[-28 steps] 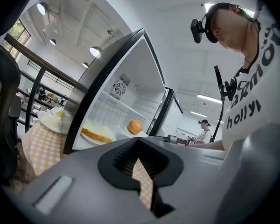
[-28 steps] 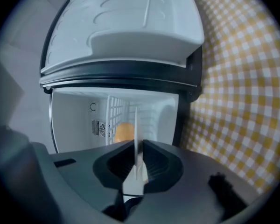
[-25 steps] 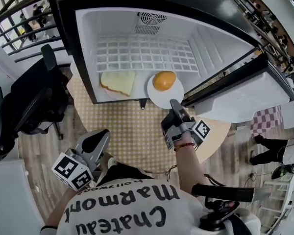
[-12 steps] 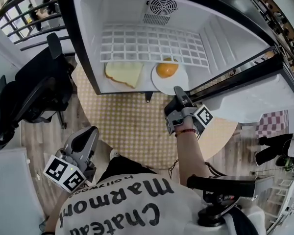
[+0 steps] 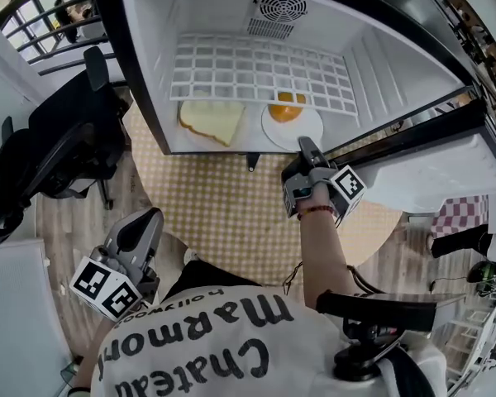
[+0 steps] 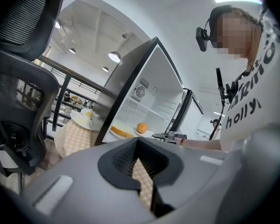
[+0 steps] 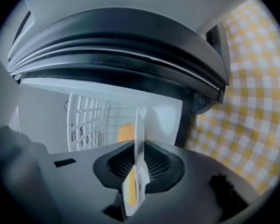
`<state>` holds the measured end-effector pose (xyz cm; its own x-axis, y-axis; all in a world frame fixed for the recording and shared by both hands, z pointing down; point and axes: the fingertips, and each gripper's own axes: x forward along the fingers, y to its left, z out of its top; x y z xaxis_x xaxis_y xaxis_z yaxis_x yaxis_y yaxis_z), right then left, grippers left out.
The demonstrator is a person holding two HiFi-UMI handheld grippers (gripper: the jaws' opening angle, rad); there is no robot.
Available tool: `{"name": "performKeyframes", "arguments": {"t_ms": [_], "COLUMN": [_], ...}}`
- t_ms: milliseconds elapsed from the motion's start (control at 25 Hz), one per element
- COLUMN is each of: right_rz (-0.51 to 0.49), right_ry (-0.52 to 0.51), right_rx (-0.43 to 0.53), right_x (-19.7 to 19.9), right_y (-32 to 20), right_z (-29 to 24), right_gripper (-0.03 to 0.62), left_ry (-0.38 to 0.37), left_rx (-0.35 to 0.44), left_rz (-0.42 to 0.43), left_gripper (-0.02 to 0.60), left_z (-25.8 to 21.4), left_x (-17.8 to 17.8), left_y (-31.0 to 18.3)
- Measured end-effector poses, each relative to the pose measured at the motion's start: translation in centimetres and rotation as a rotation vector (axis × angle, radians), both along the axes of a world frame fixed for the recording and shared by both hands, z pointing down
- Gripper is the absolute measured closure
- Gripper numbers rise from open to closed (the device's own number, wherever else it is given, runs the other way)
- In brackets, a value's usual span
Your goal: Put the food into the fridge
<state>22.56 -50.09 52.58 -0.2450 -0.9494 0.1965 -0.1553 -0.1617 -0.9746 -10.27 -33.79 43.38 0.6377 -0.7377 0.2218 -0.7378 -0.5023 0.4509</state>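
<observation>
The right claw (image 5: 304, 145) is clamped on the near rim of the plate (image 5: 311, 128), which sits just inside the fridge (image 5: 149, 64) beside the bread (image 5: 211, 121). The plate is probably stiff, light and slick, and its round orange food (image 5: 287, 107) may roll, so a level rim grip suits. The left claw (image 5: 143, 222) hangs back, slightly apart, empty.

Glossy plate (image 5: 302, 130), matt cloth tablecloth (image 5: 223, 213)

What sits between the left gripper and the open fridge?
Only a bare stretch of yellow-checked tablecloth lies between the left gripper and the fridge, as the head view shows. The black chair stands off to the side.
</observation>
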Motion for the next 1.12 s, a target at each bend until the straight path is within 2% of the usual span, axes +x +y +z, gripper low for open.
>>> {"name": "performKeyframes", "arguments": {"t_ms": [280, 520, 880, 1120], "right_rz": [0.012, 0.011, -0.040, -0.054], "right_ry": [0.019, 0.089, 0.358, 0.553], "right_rx": [-0.064, -0.104, -0.144, -0.181], "right_x": [-0.2, 0.0, -0.1, -0.1], "right_y": [-1.2, -1.4, -1.6, -1.5], "right_z": [0.6, 1.1, 0.7, 0.3], "right_gripper": [0.546, 0.546, 0.543, 0.509], "left_ry": [0.003, 0.007, 0.030, 0.037], "left_rx": [0.002, 0.013, 0.011, 0.012], "left_rz": [-0.026, -0.043, -0.042, -0.046], "left_gripper": [0.577, 0.577, 0.577, 0.577], "left_z": [0.2, -0.1, 0.0, 0.1], "left_x": [-0.5, -0.9, -0.5, -0.6], "left_y": [-0.1, -0.2, -0.1, 0.0]}}
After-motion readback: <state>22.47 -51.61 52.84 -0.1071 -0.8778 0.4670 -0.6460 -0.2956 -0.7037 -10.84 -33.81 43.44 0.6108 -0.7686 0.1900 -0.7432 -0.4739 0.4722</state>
